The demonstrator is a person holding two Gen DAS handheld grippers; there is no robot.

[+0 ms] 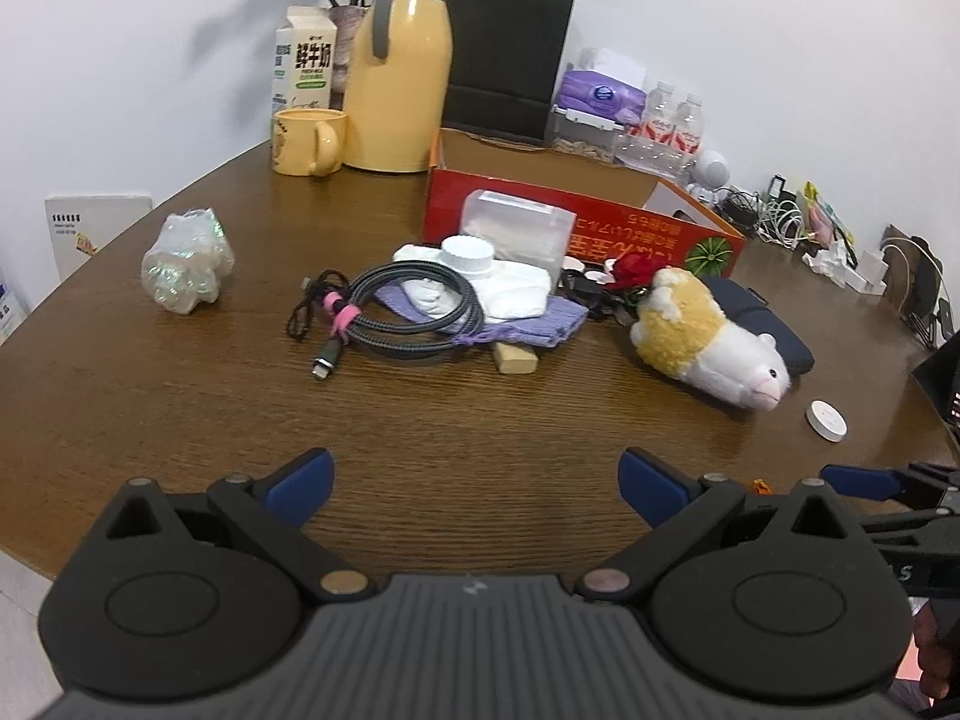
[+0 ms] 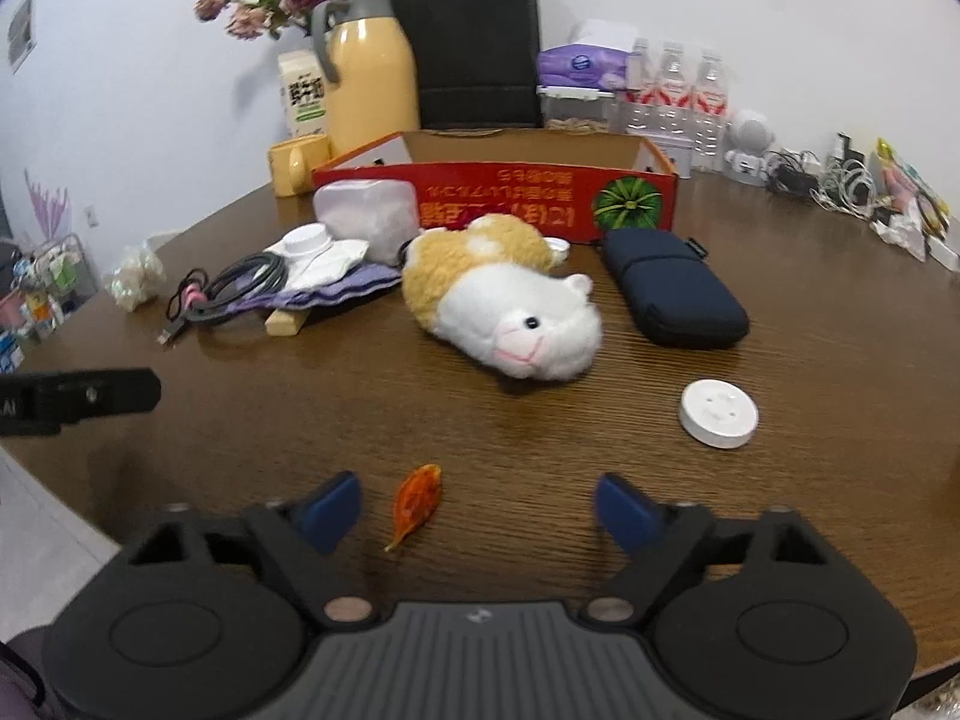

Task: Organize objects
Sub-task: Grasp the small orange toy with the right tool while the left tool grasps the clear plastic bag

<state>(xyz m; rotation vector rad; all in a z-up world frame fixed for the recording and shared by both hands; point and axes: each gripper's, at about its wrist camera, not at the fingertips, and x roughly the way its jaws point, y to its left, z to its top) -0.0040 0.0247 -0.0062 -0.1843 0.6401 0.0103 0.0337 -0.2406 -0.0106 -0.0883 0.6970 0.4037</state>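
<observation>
Orange leaf-like scrap (image 2: 417, 501) lies untouched between parted right gripper (image 2: 477, 510) jaws; plush hamster (image 2: 510, 300) at 12 o'clock; left gripper (image 1: 477, 483) open, empty.

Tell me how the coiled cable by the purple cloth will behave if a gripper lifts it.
The cable looks floppy, so its loose plug end would probably dangle. A pink tie binds the coil, so it should mostly stay bundled. It overlaps the purple cloth, so lifting might drag that along.
</observation>
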